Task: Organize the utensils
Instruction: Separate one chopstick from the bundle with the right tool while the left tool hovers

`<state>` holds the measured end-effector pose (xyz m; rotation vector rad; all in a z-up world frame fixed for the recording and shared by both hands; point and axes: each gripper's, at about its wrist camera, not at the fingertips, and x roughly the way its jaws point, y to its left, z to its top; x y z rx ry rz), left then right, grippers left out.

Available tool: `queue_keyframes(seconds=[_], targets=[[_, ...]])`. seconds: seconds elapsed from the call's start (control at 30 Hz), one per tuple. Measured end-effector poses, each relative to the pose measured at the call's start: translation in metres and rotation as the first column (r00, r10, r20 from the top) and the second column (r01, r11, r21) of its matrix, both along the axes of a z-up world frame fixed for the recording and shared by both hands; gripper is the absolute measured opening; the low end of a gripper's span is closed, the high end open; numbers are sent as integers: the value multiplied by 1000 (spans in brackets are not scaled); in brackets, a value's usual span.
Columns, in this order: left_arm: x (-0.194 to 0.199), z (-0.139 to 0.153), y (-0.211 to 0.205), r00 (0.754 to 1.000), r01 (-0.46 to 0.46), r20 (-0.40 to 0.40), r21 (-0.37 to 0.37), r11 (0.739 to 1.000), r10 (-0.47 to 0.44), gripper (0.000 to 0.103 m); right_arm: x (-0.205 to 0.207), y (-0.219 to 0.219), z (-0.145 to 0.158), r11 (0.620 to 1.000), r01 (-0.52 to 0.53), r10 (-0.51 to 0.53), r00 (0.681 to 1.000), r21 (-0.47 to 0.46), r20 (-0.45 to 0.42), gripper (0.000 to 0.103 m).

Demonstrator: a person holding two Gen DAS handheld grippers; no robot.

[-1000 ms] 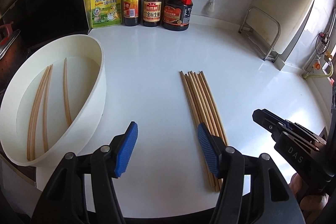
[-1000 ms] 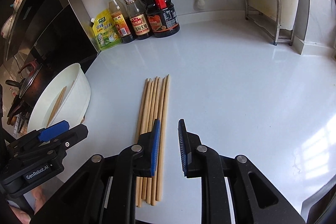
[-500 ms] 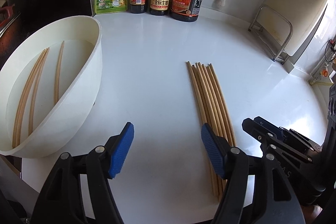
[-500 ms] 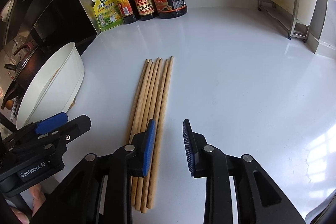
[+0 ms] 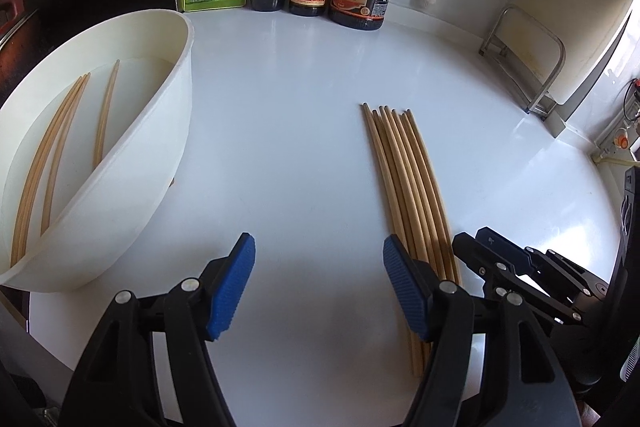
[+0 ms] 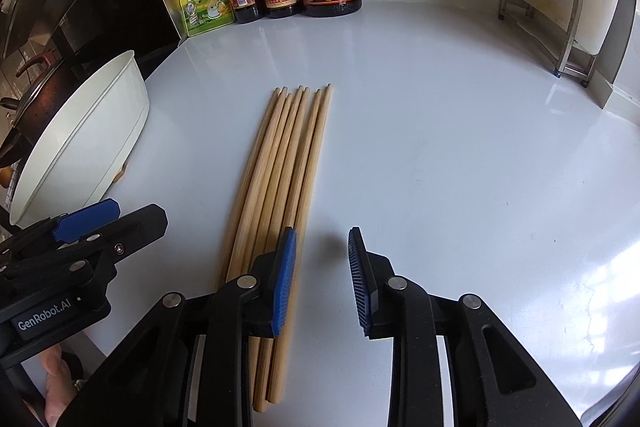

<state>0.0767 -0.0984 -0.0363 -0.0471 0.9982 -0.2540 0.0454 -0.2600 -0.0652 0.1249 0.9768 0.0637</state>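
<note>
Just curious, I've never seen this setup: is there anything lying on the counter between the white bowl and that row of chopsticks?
Nothing: in the left wrist view, bare white counter separates the white bowl from the chopsticks.

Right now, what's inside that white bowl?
Three chopsticks lie inside the bowl: two close together, one apart. The near wall hides their lower ends and part of the bottom.
</note>
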Motion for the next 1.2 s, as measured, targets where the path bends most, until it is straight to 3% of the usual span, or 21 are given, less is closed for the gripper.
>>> queue_keyframes(seconds=[0.47,1.2], targets=[[-1,-4,-1,1000,0,-15,-8,1000,0,66,-1,7,-2,998,-21,20,1000,-56,-12,26],[0,-18,-29,998,49,-45,-5,999,-49,67,-8,-32,3,998,50,-50,999,-33,13,26]])
